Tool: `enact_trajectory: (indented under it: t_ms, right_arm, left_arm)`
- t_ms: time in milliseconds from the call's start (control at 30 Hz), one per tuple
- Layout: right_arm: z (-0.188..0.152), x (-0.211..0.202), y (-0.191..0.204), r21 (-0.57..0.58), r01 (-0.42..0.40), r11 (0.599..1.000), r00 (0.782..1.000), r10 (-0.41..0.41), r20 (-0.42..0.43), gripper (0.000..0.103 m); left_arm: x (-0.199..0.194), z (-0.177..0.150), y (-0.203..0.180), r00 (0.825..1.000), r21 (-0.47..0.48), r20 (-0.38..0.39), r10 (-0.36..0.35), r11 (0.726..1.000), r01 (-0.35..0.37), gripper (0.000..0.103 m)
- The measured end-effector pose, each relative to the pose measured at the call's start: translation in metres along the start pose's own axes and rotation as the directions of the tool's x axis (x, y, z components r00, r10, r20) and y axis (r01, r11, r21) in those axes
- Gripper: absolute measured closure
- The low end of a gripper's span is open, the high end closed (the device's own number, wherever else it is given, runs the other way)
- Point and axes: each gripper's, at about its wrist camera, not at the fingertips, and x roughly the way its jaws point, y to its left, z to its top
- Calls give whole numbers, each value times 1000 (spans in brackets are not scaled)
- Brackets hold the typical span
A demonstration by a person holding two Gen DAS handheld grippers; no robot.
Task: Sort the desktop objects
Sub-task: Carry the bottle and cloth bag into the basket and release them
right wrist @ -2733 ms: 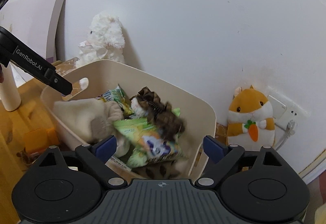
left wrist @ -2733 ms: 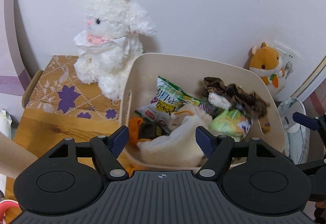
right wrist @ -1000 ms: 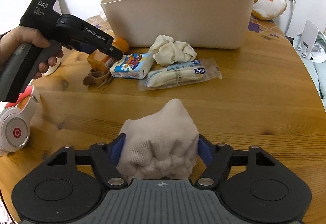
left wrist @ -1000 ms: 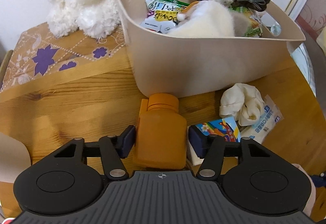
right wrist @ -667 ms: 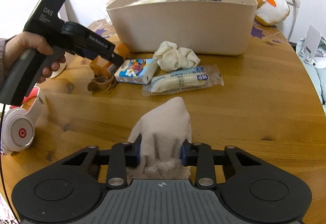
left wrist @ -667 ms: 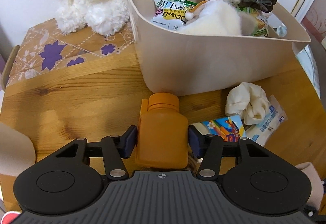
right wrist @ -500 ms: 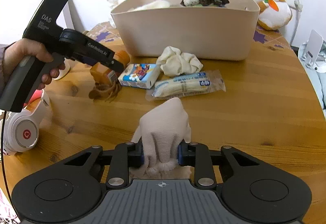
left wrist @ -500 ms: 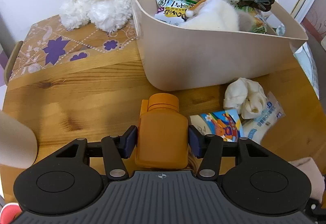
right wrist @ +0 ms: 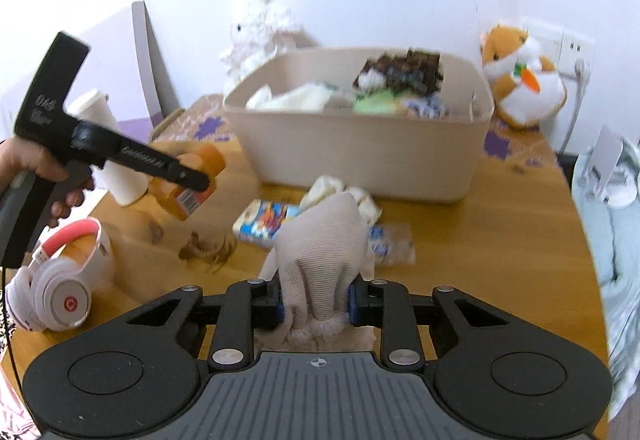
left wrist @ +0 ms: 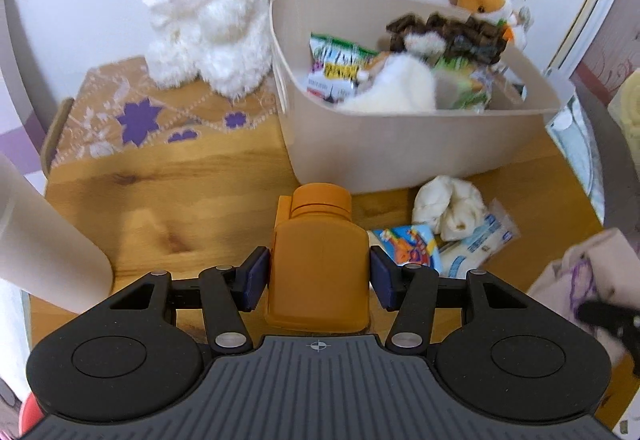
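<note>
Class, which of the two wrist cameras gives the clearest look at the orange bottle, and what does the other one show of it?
The left wrist view: the orange bottle fills the centre, cap and body plain, clamped in the left gripper. The right wrist view shows the bottle smaller, blurred and partly hidden behind that gripper's finger, but reveals it lifted off the table.

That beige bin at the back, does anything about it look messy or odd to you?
The beige bin is heaped unevenly: a dark brown ruffled item pokes above the rim, over snack packets and a white plush. Nothing looks spilled or broken. More clutter lies on the table in front.
</note>
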Motion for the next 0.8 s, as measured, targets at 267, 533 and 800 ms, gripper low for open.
enact_trajectory:
  t_ms: [267, 533, 800]
  right_arm:
    - [47, -10, -25, -34, 38, 999, 995, -35, 91, 79]
    - [100, -2, -48, -65, 78, 995, 984, -66, 167, 78]
    - [140, 30, -76, -55, 98, 994, 977, -86, 196, 78]
  left_arm:
    - [-35, 22, -3, 994, 4, 108, 8, 1000, -9, 49]
    - [-43, 52, -16, 985, -6, 172, 29, 1000, -28, 49]
    - [-26, 97, -38, 975, -43, 218, 45, 998, -37, 49]
